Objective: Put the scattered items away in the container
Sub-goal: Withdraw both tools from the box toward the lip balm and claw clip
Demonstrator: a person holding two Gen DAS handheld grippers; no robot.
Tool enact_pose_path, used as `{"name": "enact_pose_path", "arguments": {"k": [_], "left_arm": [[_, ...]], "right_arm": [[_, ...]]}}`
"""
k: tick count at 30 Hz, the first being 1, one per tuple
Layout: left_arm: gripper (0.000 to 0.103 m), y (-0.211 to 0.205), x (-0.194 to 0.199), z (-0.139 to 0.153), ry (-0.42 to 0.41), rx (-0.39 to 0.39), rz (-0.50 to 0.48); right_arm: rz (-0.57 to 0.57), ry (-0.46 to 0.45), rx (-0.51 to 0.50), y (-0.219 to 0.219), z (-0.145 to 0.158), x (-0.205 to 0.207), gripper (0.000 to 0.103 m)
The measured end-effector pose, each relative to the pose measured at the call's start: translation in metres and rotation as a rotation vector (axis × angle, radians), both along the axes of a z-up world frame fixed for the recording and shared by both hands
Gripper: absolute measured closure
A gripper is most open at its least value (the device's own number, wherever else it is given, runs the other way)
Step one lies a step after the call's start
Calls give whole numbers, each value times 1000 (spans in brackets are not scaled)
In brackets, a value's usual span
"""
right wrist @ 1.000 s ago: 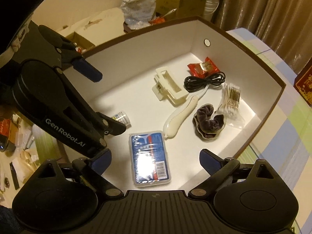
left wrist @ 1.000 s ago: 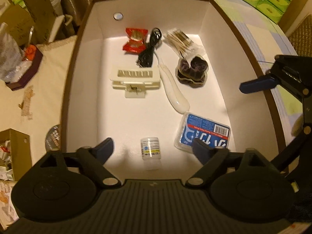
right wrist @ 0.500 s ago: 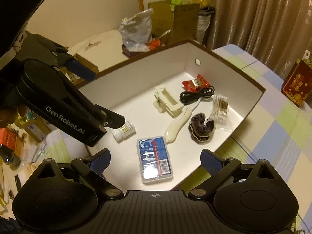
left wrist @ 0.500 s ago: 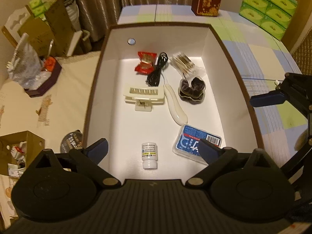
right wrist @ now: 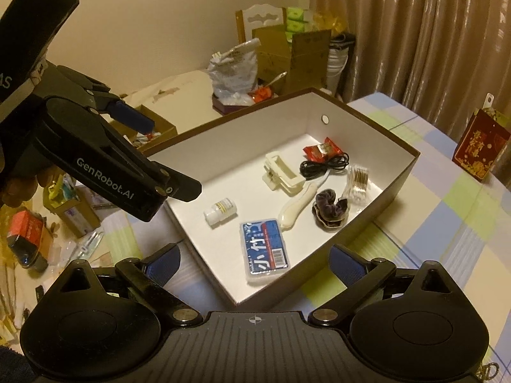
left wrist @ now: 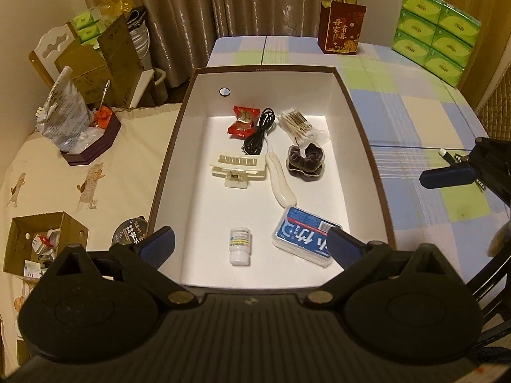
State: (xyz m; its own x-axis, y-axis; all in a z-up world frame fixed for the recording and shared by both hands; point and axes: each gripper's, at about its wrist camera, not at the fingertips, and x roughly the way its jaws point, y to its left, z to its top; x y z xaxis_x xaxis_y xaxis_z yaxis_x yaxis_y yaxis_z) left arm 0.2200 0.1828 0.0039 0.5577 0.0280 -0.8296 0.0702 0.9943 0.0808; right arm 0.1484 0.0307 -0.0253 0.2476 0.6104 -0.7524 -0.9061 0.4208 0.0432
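Covering table [left wrist: 415, 121], checked cloth; behind, curtains [left wrist: 255, 0], perhaps cardboard boxes [left wrist: 95, 63].

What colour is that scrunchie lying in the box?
The scrunchie is dark brown, velvety-looking. It shows best in the left wrist view, inside the box.

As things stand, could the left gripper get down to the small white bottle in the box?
Probably yes: the bottle lies alone on the box floor just ahead of the empty left gripper, nothing above it.

Lived-in home room: curtains [left wrist: 255, 3], checked tablecloth [left wrist: 415, 121], stacked tissue packs [left wrist: 437, 28], cardboard boxes [right wrist: 287, 54].
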Motion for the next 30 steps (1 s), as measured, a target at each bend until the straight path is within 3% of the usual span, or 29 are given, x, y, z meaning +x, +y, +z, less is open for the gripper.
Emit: {"name": "enact_pose_path", "arguments": {"k": [30], "left_arm": [[3,-39,-60,-5,37,-15,109]], "right_arm": [[73,77,-9,-59,-9,-5,5]]}}
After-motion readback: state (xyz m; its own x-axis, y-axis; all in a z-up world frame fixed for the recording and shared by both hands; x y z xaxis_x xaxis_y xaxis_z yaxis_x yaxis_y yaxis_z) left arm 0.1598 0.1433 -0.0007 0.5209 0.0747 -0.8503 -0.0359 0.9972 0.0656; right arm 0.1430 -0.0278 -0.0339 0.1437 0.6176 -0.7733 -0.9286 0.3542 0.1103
